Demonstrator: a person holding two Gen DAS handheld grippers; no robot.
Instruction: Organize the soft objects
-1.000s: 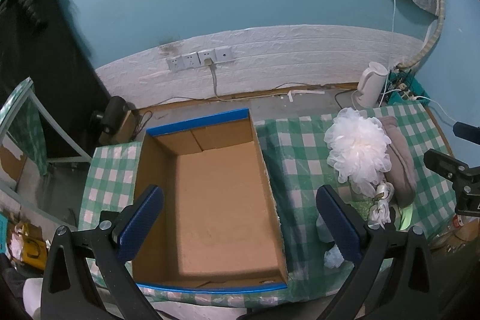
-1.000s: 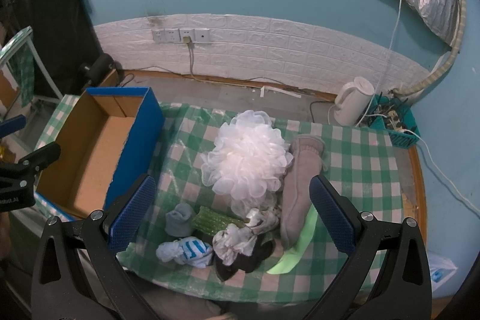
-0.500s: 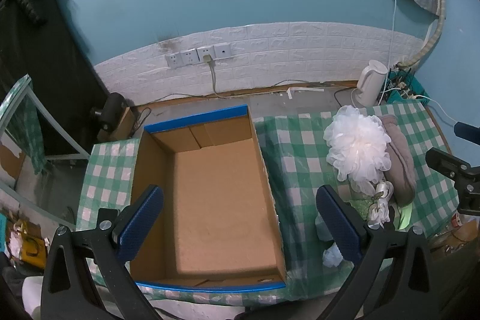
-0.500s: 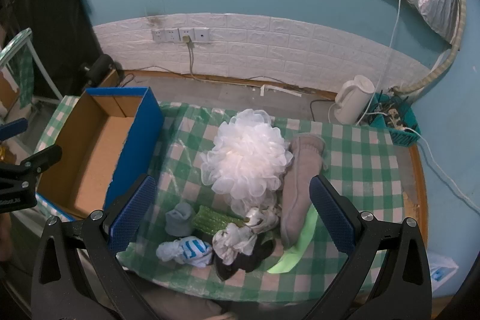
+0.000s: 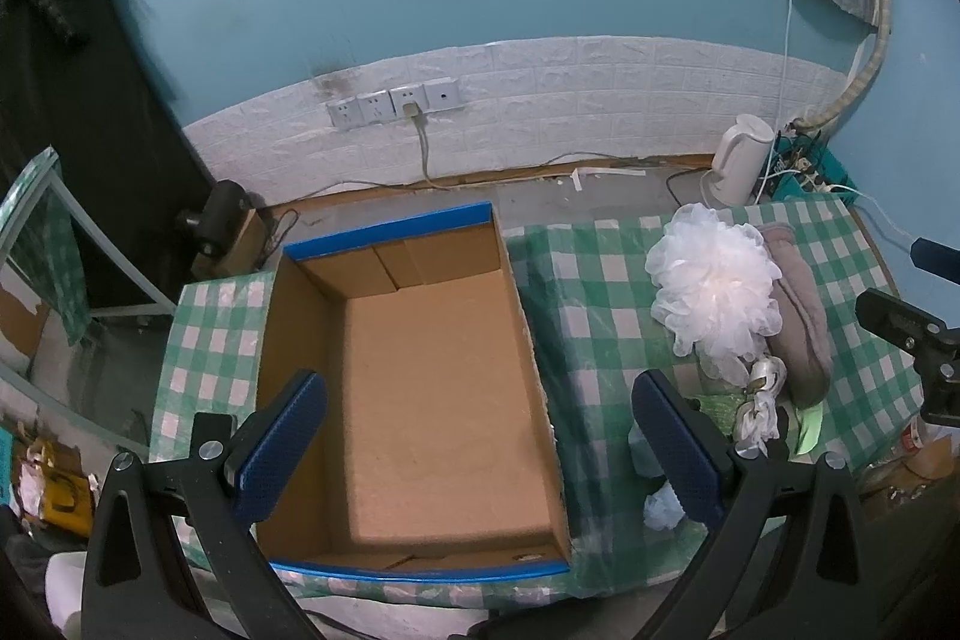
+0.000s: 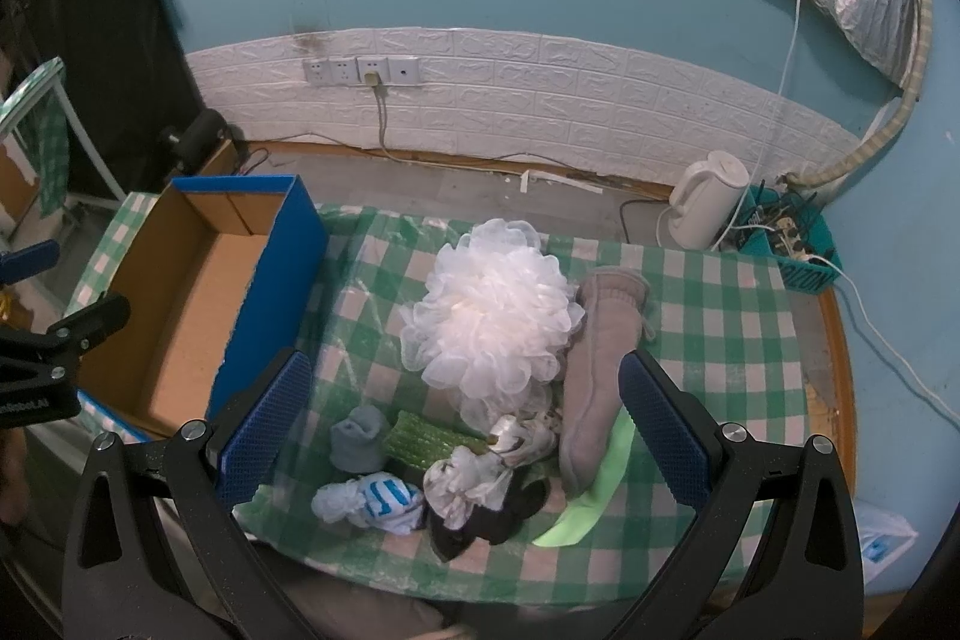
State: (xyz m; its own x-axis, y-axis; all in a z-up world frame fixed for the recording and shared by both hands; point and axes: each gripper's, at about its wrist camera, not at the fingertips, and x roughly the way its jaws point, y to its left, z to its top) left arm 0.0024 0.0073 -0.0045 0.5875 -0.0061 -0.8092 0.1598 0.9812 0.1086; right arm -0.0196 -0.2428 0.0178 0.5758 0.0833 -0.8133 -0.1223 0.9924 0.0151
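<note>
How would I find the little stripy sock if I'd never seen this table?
Start at the big white puff in the middle of the green checked table. Look toward the near edge, past the grey sock. The stripy sock is the balled-up white one there, the only thing with blue stripes.

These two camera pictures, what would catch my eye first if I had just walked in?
Probably the big white mesh bath pouf, sitting mid-table on the green checked cloth amid a heap of socks and a grey slipper. Next, the blue-edged cardboard box to the left, open with nothing inside. Both the left gripper and the right gripper hang open above, holding nothing.
</note>
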